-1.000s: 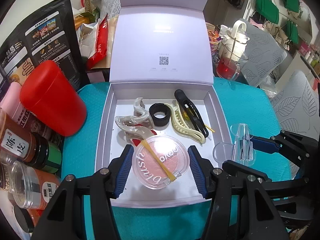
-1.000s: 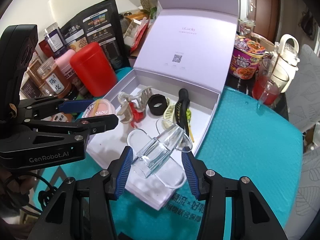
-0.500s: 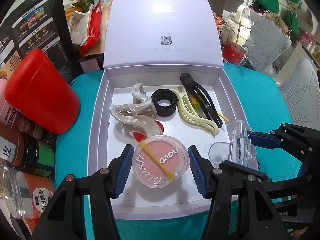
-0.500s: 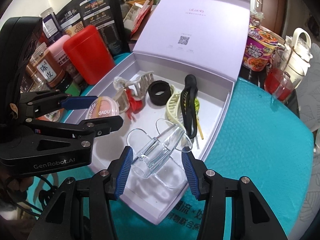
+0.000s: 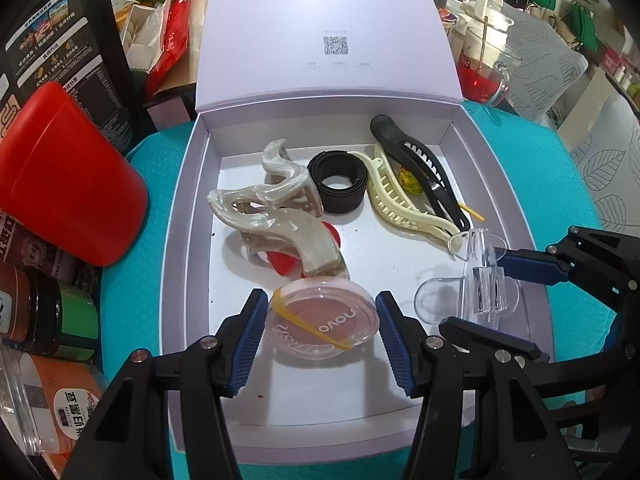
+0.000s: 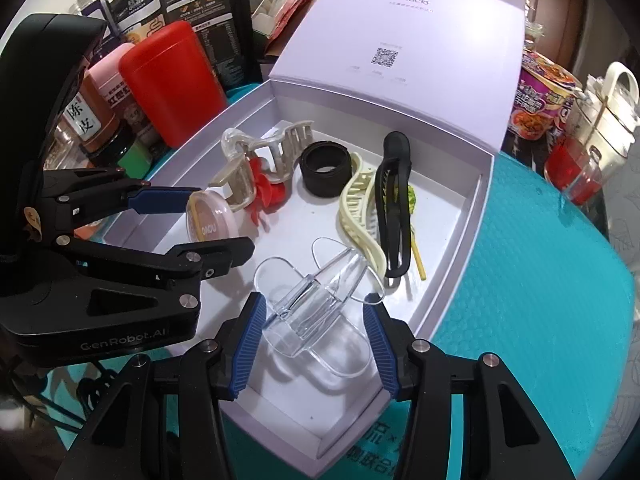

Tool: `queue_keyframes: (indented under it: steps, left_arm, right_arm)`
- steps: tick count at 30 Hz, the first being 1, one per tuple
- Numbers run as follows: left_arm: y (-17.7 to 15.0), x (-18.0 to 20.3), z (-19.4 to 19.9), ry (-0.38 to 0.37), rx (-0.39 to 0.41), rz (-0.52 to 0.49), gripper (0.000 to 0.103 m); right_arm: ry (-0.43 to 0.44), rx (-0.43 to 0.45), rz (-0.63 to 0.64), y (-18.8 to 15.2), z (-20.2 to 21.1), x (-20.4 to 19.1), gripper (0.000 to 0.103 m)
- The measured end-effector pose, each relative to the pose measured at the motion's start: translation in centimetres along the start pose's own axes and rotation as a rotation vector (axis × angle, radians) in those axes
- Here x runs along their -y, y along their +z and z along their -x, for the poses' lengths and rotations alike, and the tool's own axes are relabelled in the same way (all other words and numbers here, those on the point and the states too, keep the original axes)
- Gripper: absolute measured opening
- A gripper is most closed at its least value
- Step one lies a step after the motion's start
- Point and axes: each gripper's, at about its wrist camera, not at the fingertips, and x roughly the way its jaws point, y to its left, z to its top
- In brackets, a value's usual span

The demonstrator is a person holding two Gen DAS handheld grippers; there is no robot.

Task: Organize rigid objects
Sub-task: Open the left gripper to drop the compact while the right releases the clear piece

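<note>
An open lilac gift box (image 5: 182, 216) (image 6: 452, 264) lies on a teal table. My left gripper (image 5: 320, 326) is shut on a round pink blush compact (image 5: 322, 322) (image 6: 210, 218), held low inside the box's front. My right gripper (image 6: 312, 326) (image 5: 500, 292) is shut on a clear plastic hair clip (image 6: 316, 304) (image 5: 476, 280), held inside the box's right side. In the box lie a pearly claw clip (image 5: 276, 216), a red clip (image 5: 284, 264) under it, a black band (image 5: 338, 186), a cream clip (image 5: 404, 204) and a black clip (image 5: 420, 164).
A red canister (image 5: 60, 176) (image 6: 170, 84) and spice jars (image 5: 52, 308) stand left of the box. The box lid (image 5: 324, 32) stands upright behind. A glass of red drink (image 5: 482, 68) (image 6: 574, 168) and a noodle cup (image 6: 536, 92) are at the back right.
Both grippers have moved forward and down into the box with their objects. The compact has tilted flatter, and the clear clip now sits over the box floor beside the cream clip.
</note>
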Motion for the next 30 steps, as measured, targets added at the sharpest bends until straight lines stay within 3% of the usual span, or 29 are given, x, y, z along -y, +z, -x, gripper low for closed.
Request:
queue_keyframes:
  steps: [30]
  left_arm:
    - [0.3, 0.0, -1.1, 0.023, -0.002, -0.010, 0.055]
  right_arm:
    - [-0.087, -0.049, 0.101, 1.2, -3.2, -1.4, 0.050]
